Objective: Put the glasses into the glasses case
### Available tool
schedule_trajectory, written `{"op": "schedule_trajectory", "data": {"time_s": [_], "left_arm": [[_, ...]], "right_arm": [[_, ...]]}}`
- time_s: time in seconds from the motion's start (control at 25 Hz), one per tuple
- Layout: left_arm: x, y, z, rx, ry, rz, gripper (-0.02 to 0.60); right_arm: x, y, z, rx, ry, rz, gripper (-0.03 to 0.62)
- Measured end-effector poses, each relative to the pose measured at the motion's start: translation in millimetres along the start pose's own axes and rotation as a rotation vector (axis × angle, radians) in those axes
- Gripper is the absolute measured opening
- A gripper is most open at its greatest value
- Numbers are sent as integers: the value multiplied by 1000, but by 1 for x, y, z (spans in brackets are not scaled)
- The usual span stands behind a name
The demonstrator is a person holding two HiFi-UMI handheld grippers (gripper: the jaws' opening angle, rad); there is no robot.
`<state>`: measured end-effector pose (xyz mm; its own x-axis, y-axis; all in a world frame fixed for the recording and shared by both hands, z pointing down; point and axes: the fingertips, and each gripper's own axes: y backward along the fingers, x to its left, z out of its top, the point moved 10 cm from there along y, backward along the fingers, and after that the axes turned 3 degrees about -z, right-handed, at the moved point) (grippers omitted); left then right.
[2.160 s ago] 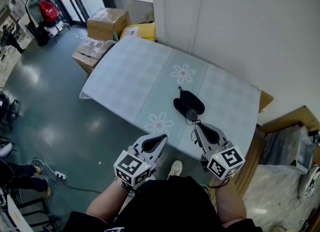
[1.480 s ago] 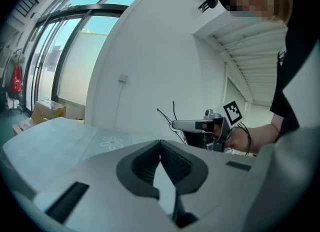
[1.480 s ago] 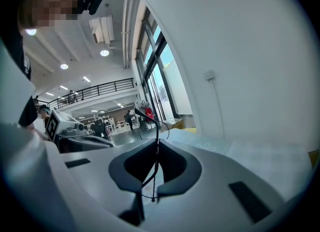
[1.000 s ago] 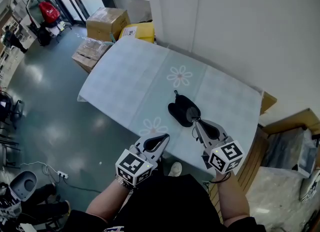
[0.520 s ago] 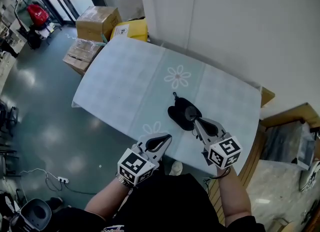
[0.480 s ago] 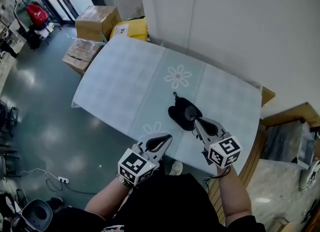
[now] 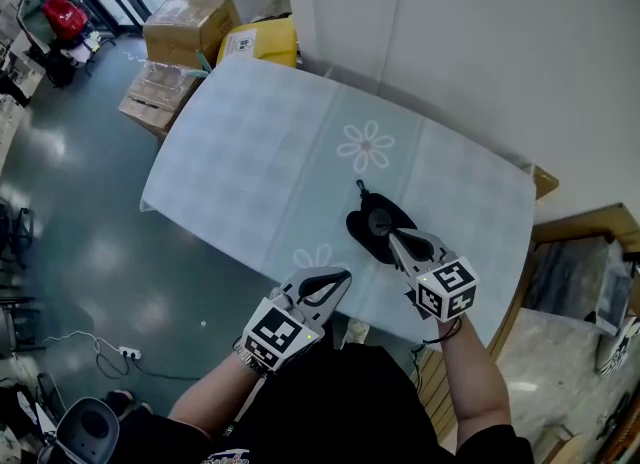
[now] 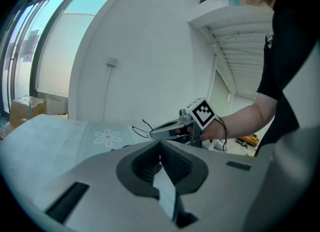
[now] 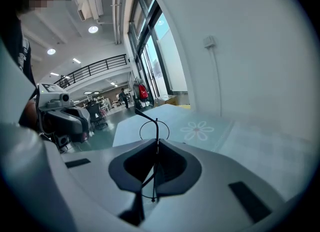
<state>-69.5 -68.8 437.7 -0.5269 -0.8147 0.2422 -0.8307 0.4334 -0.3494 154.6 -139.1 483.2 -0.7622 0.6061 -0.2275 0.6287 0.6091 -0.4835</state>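
A black glasses case [image 7: 372, 227] lies open on the pale blue tablecloth [image 7: 250, 152], near the table's front right. My right gripper [image 7: 391, 240] hovers over the case's near part, shut on thin wire-framed glasses [image 9: 154, 129]. A lens ring and one temple stick out past its jaws. From the left gripper view I see the right gripper [image 8: 172, 130] holding the glasses [image 8: 141, 129] out in front of it. My left gripper [image 7: 338, 279] hangs at the table's front edge, left of the case, with its jaws together and nothing in them [image 8: 160, 144].
A white wall runs along the table's far side. Cardboard boxes [image 7: 186, 25] and a yellow box [image 7: 259, 44] stand on the floor beyond the table's far left corner. A wooden crate [image 7: 590, 252] sits to the right. The table's left and far parts bear only flower prints [image 7: 366, 145].
The right gripper with the glasses has crept forward from the case's near end to over the case. The left gripper has stayed at the table's front edge. The head view has shifted.
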Motion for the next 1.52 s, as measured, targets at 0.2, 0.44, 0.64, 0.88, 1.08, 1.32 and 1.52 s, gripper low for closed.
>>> {"op": "schedule_trajectory", "data": {"time_s": [0.2,0.44,0.64,0.88,1.08,1.32,1.52], "left_arm": [[6,-5,-6,20,9,-34,28],[21,-9,-6,35,11,-46,28],[35,-16,-6,45,12,-57,28],[41,-25,-9,57,35,-78,28],[45,-28,-11,63,48,-75,28],[47,-29,-11,62,62,-67,28],[47,-30,-13,61,74,-61,28]], "right_arm": [[-10,-21,-9,69,12,5,31],[-20,-42,-16,148,27,12,31],[-26,-61,-25,216,47,28,31],[-30,-80,-39,338,79,46,31],[-31,-89,-46,406,90,59,31],[-30,-93,-52,457,103,68,32],[-30,-98,-56,499,114,76,31]]}}
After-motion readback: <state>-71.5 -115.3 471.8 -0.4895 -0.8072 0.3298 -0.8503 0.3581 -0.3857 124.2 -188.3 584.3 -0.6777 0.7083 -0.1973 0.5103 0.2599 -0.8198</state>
